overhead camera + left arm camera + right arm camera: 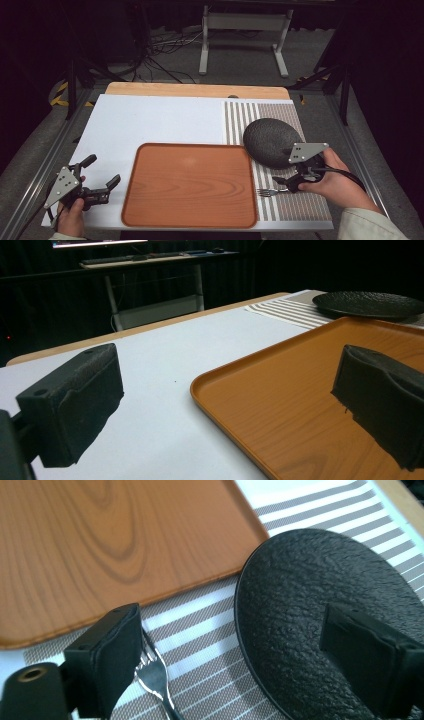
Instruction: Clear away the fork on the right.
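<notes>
Fork (156, 677) | flat on striped placemat (295, 202) between tray (190, 185) and black plate (271, 141) | likely light, stiff, slippery metal; pinch the handle | right claw (282, 184) spread, nothing gripped | left claw (102, 175) released, idle.

The bench (150, 120) is lit evenly from overhead, while the surroundings are left dark. A soft sheen is seen on the wooden tray (190, 185). Near jaws are blurred in both gripper views.

High view looks down the table; claw views sit low, sharing the tray (190, 185) and plate (270, 141).
</notes>
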Action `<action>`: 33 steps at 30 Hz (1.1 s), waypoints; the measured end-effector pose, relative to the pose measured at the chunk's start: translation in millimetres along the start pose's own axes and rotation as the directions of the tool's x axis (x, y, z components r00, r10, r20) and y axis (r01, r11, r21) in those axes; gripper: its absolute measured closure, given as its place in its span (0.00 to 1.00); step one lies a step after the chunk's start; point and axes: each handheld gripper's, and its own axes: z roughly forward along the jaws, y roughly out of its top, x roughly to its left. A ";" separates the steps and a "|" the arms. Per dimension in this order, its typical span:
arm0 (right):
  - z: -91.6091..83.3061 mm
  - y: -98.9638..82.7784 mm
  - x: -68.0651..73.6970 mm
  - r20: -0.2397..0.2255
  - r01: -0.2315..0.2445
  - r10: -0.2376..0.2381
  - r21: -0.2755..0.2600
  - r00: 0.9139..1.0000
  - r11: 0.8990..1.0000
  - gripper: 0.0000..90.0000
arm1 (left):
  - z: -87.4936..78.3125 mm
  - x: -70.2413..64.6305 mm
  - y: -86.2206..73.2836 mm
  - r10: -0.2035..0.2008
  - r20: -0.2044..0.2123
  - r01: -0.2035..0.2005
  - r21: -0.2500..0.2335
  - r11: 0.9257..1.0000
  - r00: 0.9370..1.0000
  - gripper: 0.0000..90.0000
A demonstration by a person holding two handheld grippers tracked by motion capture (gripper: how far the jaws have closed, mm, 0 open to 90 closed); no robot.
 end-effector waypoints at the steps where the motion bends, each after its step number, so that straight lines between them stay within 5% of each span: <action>1: 0.5 0.7 -0.3 -0.005 0.008 -0.008 0.012 1.000 1.000 0.13 | -0.4 0.3 0.2 0.000 0.001 0.000 0.003 1.000 1.000 0.01; 13: 2.5 3.7 -2.3 -0.068 0.091 -0.081 0.158 0.994 0.983 0.15 | -0.1 0.3 0.4 -0.001 0.000 0.001 0.002 1.000 1.000 0.01; 30: 11.2 6.7 -0.9 -0.149 0.157 -0.123 0.243 0.981 0.957 0.22 | -1.0 1.9 0.9 -0.002 -0.005 0.002 -0.002 1.000 1.000 0.01; 31: 14.4 5.5 -1.2 -0.171 0.191 -0.150 0.257 0.974 0.947 0.25 | -1.1 2.0 0.8 -0.003 -0.005 0.003 -0.002 1.000 1.000 0.01; 33: 16.5 4.5 -0.7 -0.178 0.197 -0.151 0.274 0.972 0.941 0.26 | -0.8 2.0 0.7 -0.003 -0.005 0.003 -0.001 1.000 1.000 0.01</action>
